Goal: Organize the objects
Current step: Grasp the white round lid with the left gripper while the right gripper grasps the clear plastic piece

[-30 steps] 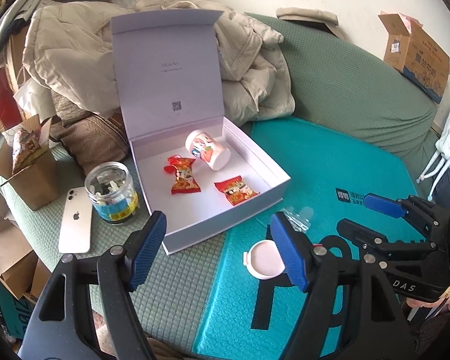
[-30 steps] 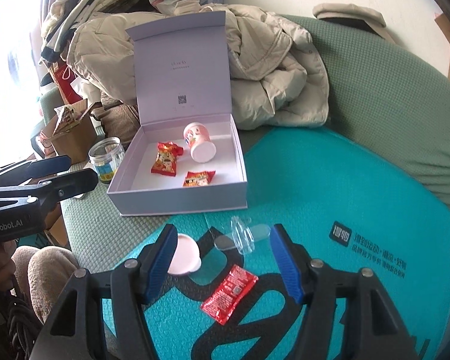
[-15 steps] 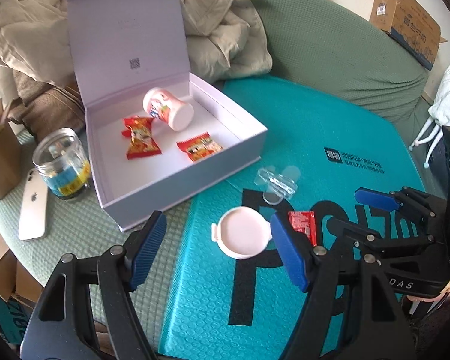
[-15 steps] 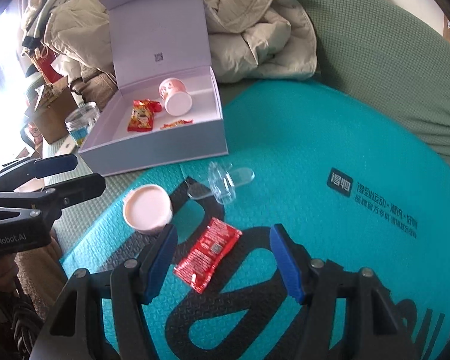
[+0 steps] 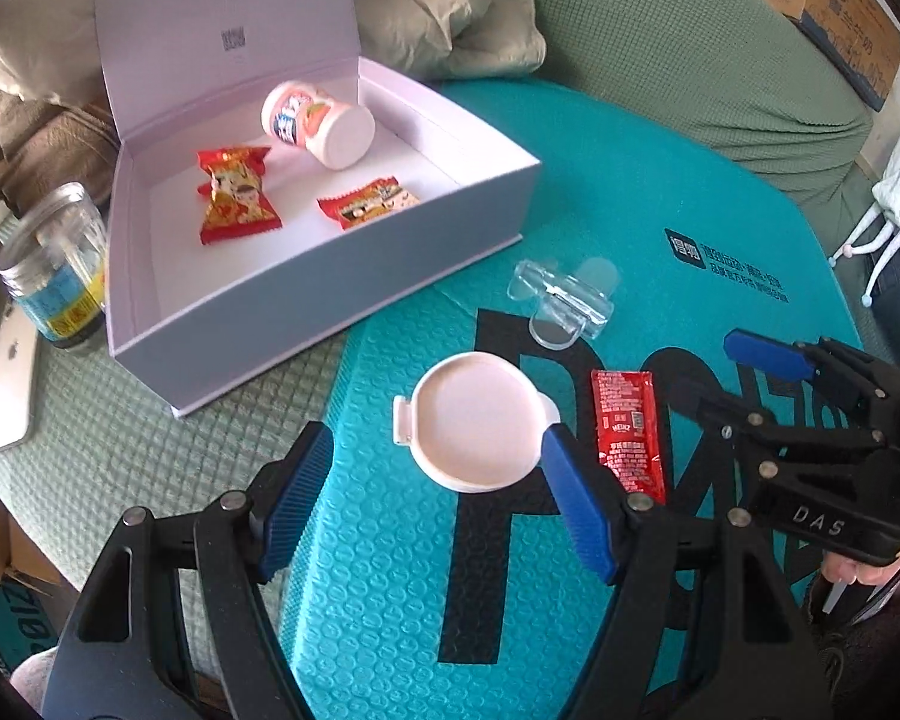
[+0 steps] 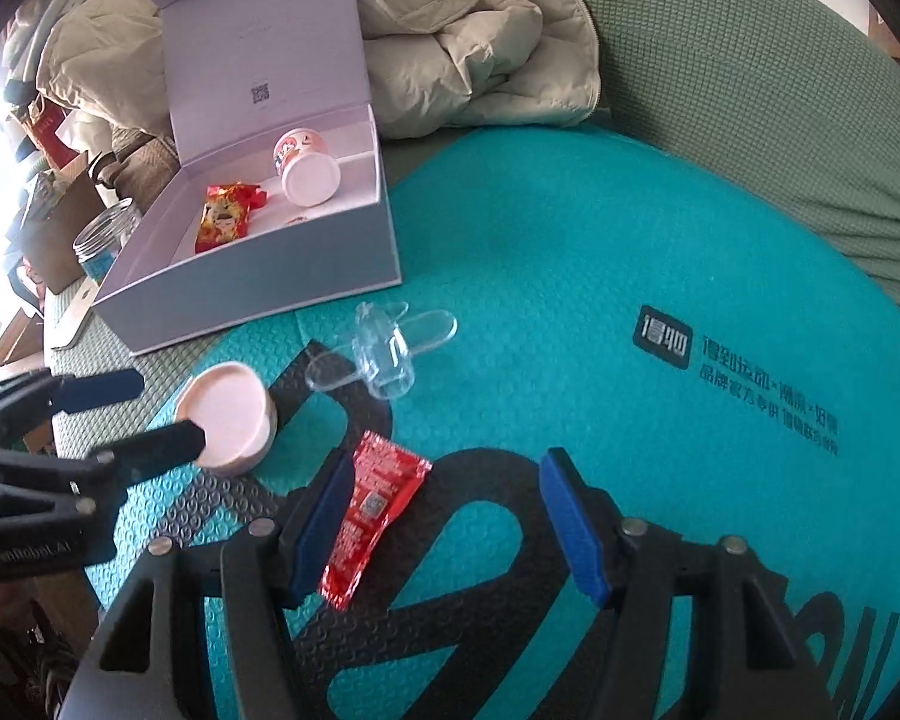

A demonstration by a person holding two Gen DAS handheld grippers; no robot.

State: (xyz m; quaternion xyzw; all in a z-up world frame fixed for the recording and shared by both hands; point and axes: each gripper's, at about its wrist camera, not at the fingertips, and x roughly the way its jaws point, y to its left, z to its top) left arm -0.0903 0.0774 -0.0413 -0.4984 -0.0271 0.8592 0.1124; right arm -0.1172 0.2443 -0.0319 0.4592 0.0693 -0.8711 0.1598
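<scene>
Hovering wide open and empty: left gripper (image 5: 435, 492), pink round container (image 5: 476, 422) just ahead between its fingertips, on teal mat (image 5: 660, 180). Spread wide too, gripping nothing: right gripper (image 6: 444, 525), red ketchup packet (image 6: 373, 513) beside left finger.

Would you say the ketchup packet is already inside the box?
No, the ketchup packet lies on the teal mat, outside the box.
</scene>
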